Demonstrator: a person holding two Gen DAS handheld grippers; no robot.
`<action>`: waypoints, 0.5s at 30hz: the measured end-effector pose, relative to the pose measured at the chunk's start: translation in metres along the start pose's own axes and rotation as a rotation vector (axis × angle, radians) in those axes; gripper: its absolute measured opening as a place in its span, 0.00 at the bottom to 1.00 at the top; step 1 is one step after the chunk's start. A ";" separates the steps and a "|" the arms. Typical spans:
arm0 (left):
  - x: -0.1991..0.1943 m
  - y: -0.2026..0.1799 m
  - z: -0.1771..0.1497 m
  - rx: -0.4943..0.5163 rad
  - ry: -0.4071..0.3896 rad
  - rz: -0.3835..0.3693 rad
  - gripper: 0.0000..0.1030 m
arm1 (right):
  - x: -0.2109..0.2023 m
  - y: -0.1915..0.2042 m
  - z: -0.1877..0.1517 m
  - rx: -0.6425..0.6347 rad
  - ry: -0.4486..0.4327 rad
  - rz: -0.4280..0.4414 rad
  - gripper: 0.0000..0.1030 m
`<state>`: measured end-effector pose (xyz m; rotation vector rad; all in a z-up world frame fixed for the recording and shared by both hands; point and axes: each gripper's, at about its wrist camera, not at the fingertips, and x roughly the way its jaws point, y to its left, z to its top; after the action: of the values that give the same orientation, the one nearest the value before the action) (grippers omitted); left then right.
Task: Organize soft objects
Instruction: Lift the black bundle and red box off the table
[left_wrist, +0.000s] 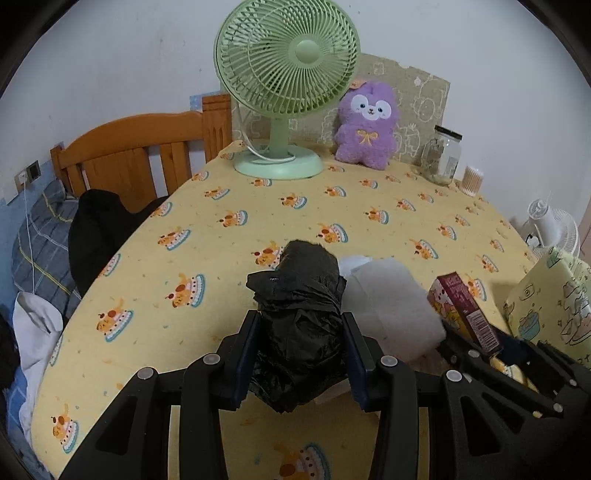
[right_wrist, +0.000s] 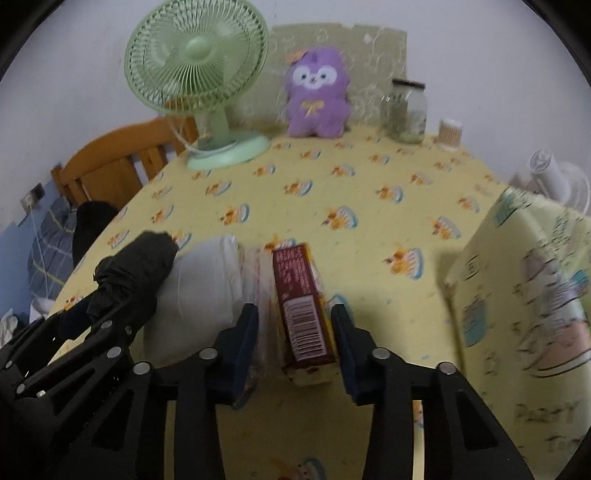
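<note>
Black crinkled plastic — a roll of bin bags (left_wrist: 299, 314) — sits clamped between the fingers of the left claw (left_wrist: 300, 334), both blue pads pressed into its sides. The roll points away along the fingers, over the yellow cake-print cloth of the bench (left_wrist: 207, 258).

Just right of it, touching, lies a white soft bundle (left_wrist: 391, 306), resting on the cloth.

Right claw (right_wrist: 295, 325): fingers closed on a packet with a maroon barcoded side (right_wrist: 303, 306); clear wrapping shows along its left side. From the left wrist view the same packet stands tilted at the right, beside the white bundle. The right wrist view is partly motion-blurred — print on the packet not readable.

In the right wrist view the order from left to right is: black roll, white bundle, packet — close together near the front edge.

At far right, a pale yellow printed fabric box (right_wrist: 517, 280) stands on the bench, apart from the packet.

Back of bench, against the wall: green desk fan (left_wrist: 286, 74), purple plush toy (left_wrist: 367, 122) upright just right of it, glass jar (left_wrist: 441, 155) with dark lid, then a small tub of cotton swabs (left_wrist: 472, 181).

Left of the bench: wooden headboard (left_wrist: 140, 147), checked bedding (left_wrist: 40, 243), dark garment (left_wrist: 99, 229).
</note>
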<state>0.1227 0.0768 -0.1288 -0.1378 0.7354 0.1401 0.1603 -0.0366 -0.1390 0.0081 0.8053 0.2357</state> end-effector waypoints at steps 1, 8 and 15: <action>0.002 -0.001 -0.001 0.001 0.008 0.002 0.42 | 0.000 -0.001 0.000 0.001 -0.003 -0.001 0.42; 0.001 -0.004 -0.005 0.004 0.018 0.005 0.42 | -0.003 0.001 0.000 -0.012 -0.010 0.001 0.27; -0.012 -0.006 -0.008 0.007 0.002 -0.008 0.42 | -0.023 -0.001 0.000 -0.001 -0.058 0.013 0.26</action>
<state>0.1095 0.0687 -0.1266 -0.1344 0.7374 0.1295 0.1452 -0.0424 -0.1231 0.0194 0.7479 0.2475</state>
